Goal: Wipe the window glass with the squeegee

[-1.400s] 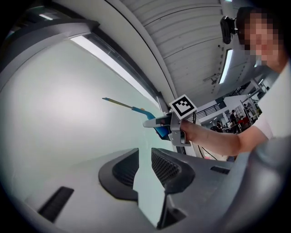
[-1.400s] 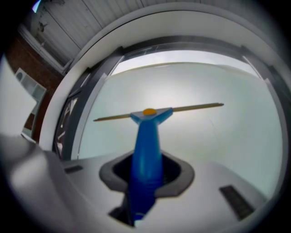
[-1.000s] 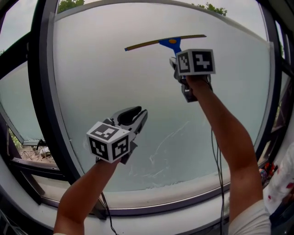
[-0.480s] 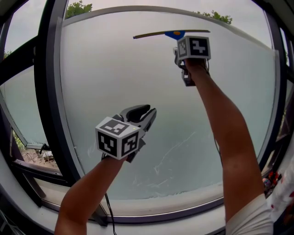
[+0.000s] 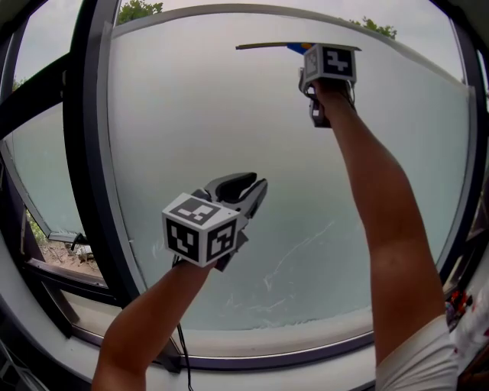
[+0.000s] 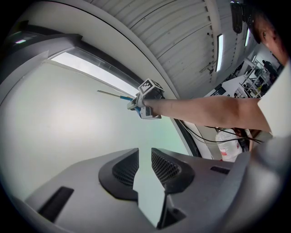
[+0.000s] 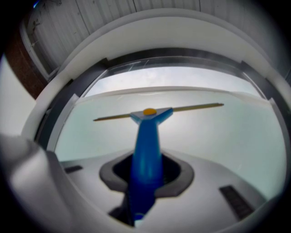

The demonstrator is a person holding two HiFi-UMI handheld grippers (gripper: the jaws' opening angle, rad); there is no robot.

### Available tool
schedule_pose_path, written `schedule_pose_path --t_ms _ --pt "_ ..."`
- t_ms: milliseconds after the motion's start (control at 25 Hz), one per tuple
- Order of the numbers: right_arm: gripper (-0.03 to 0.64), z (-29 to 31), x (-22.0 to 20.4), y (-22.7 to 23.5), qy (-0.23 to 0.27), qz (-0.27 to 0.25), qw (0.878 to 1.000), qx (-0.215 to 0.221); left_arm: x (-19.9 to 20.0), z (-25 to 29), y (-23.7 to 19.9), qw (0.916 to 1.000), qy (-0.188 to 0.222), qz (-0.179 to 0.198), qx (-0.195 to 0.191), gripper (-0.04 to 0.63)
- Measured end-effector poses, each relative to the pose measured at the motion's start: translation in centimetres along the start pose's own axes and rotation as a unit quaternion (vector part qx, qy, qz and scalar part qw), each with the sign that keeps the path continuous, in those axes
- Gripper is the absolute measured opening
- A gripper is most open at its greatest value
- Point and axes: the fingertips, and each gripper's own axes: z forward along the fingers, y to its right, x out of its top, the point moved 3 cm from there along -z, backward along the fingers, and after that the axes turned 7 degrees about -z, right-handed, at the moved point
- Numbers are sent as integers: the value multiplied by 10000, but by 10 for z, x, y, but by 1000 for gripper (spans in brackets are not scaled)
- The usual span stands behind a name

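**Squeegee raised to the upper edge of the pane**

The squeegee (image 5: pixel 284 46) is shown high on the window glass (image 5: pixel 221 130), its thin blade (image 7: pixel 191 108) lying nearly level just below the upper frame edge (image 5: pixel 252 11). Little room is left above it. A wide stretch of pane lies open below and to the left, as far as the dark upright frame bar (image 5: pixel 90 153). The blue handle (image 7: pixel 146 150) is clamped between the jaws of the right hand-held gripper (image 7: pixel 146 172), which is held at arm's length. Whether the blade presses on the glass cannot be told.

The left hand-held gripper (image 5: pixel 257 188) is held lower and nearer the pane's middle. Its ribbed jaws stand a narrow gap apart, with only glass seen between them (image 6: pixel 144 166).

The glass appears milky and matt, with faint curved streaks (image 5: pixel 298 248) near the pale sill (image 5: pixel 252 344). Tree tops (image 5: pixel 139 9) are seen above the pane. A ribbed ceiling (image 6: pixel 182 36) with strip lights (image 6: pixel 220 45) is seen behind the arms. The handle is smooth and tapered, widening to a triangular head with an orange stud (image 7: pixel 149 111).
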Motion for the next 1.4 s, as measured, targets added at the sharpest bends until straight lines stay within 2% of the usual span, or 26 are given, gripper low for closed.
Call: schedule_pose_path --t_ms 440,680,1400 --pt "114 6 -3 8 -149 146 9995 -233 -20 4 14 9997 -177 -49 -129 107" --pt "114 11 -13 5 -296 382 9988 -99 -23 7 18 9995 -214 -121 -200 107" --pt "114 1 -54 8 -460 468 9978 -25 -37 2 29 9987 -293 -304 -287 107"
